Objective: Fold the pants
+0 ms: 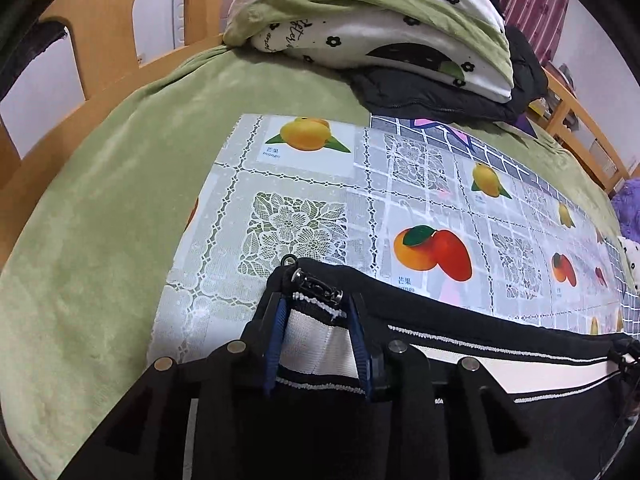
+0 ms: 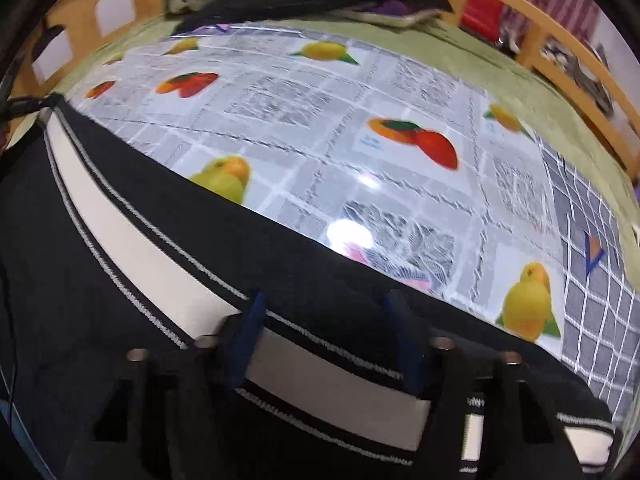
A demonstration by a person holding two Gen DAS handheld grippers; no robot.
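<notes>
A folded quilt (image 1: pixel 360 20) and dark jacket (image 1: pixel 440 96) are stacked beyond the fruit-printed tablecloth (image 1: pixel 320 184), labelled "mango". Black pants (image 1: pixel 460 312) with a white stripe are laid along its near edge. The left gripper (image 1: pixel 316 312) is clamped on the pants' zipped end; the right gripper (image 2: pixel 324 308) is clamped mid-stripe.

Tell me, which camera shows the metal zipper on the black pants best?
The left wrist view: the zipper sits sharp just beyond the left gripper. The right wrist view is blurred and shows only the pants' white stripe, no zipper.

Black pants (image 1: pixel 460 312) with a white stripe, a fruit-printed lace-patterned cloth (image 1: pixel 320 200), green blanket (image 1: pixel 100 220).
</notes>
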